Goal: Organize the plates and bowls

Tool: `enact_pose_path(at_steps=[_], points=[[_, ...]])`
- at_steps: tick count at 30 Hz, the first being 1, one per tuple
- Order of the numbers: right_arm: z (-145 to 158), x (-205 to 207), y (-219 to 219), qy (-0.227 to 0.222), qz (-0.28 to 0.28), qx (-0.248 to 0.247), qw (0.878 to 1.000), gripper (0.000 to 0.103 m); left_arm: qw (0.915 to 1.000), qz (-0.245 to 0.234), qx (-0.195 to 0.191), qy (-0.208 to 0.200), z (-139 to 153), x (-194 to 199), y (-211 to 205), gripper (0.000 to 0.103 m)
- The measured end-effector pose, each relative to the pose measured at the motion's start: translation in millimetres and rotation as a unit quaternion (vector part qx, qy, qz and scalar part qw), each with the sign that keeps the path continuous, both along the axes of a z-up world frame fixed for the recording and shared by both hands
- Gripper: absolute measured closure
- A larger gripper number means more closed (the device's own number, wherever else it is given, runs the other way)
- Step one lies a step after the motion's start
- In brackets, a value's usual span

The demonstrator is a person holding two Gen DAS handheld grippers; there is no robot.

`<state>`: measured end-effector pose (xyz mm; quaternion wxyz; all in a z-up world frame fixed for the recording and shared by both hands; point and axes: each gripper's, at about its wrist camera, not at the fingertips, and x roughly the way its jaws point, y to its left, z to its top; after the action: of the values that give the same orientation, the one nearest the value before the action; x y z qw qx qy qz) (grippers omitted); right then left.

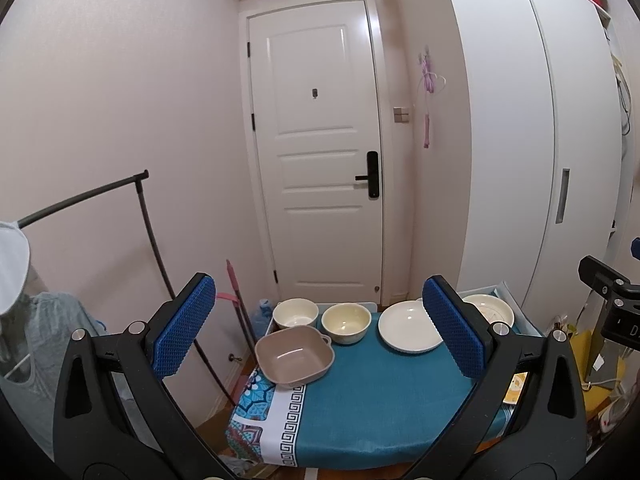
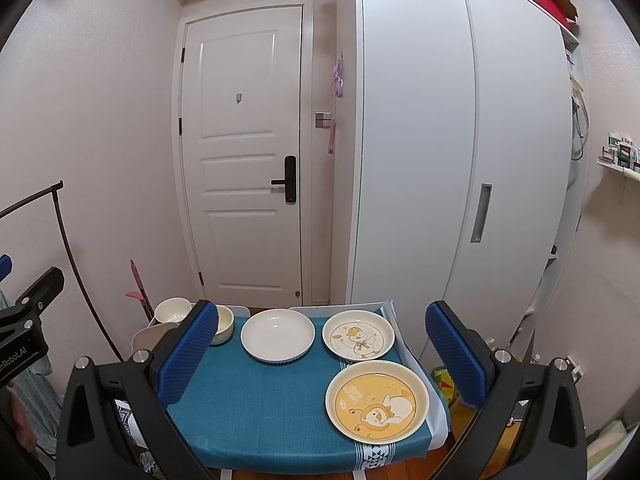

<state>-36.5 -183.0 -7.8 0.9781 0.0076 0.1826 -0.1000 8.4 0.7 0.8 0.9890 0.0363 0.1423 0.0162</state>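
A small table with a teal cloth (image 1: 380,404) (image 2: 256,400) holds the dishes. In the left wrist view a tan square bowl (image 1: 295,355) sits at the near left, a white bowl (image 1: 295,313) and a cream bowl (image 1: 346,322) behind it, and a plain white plate (image 1: 410,326) to the right. In the right wrist view the white plate (image 2: 277,334) is at the centre, a duck-print plate (image 2: 358,335) at the far right and a yellow cartoon plate (image 2: 377,401) at the near right. My left gripper (image 1: 320,334) and right gripper (image 2: 322,354) are open and empty, above the table's near side.
A white door (image 1: 320,152) and a white wardrobe (image 2: 460,140) stand behind the table. A dark clothes rail (image 1: 144,216) with hanging clothes is at the left. A pink mop handle (image 1: 236,292) leans in the corner. Clutter lies on the floor at the right.
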Motion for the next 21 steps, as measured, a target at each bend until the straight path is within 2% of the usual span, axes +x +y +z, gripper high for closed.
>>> enact_pose_path(at_steps=[6,21], points=[[-9.6,8.4,-2.0,0.0,0.001,0.0,1.0,0.0,1.0,0.003,0.002,0.003,3.9,2.3,-2.2,0.0],[-7.2,10.4,-2.0,0.001,0.002,0.0,1.0,0.0,1.0,0.007,-0.003,0.001,8.1,2.1,-2.4,0.0]])
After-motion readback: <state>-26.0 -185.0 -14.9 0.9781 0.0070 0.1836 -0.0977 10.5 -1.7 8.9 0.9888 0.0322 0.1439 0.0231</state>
